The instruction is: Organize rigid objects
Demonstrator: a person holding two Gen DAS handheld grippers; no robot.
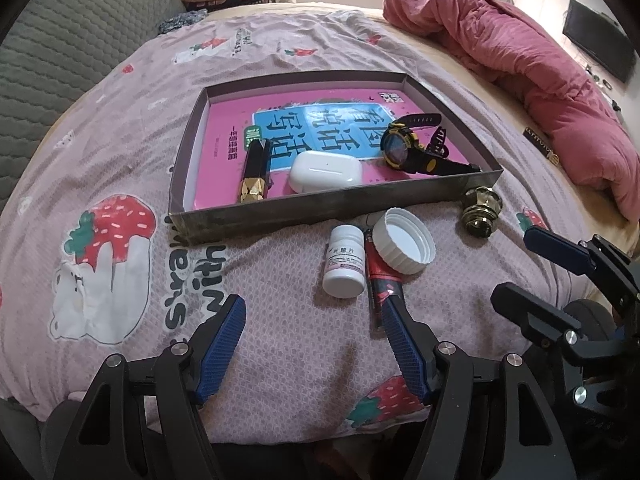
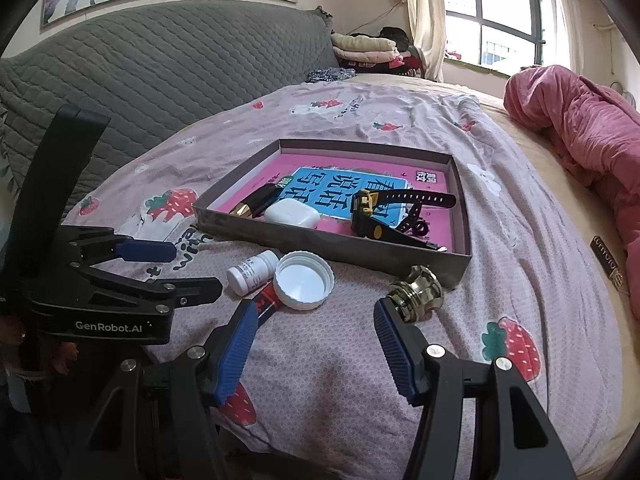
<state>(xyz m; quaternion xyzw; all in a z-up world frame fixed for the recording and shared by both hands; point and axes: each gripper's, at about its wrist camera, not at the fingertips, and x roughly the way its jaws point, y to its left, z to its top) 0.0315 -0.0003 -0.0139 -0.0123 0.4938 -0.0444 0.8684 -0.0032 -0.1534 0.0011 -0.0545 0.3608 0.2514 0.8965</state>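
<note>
Brass knob (image 2: 416, 294) at lower centre, beside shallow box (image 2: 328, 250); white cap (image 2: 304, 280) and pill bottle (image 2: 252, 272) left; right gripper (image 2: 316, 322) fingers wide, empty.

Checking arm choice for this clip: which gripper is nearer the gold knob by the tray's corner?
Right. The right gripper is open with one fingertip just short of the gold knob. The left gripper is open farther off, in front of the white pill bottle.
</note>
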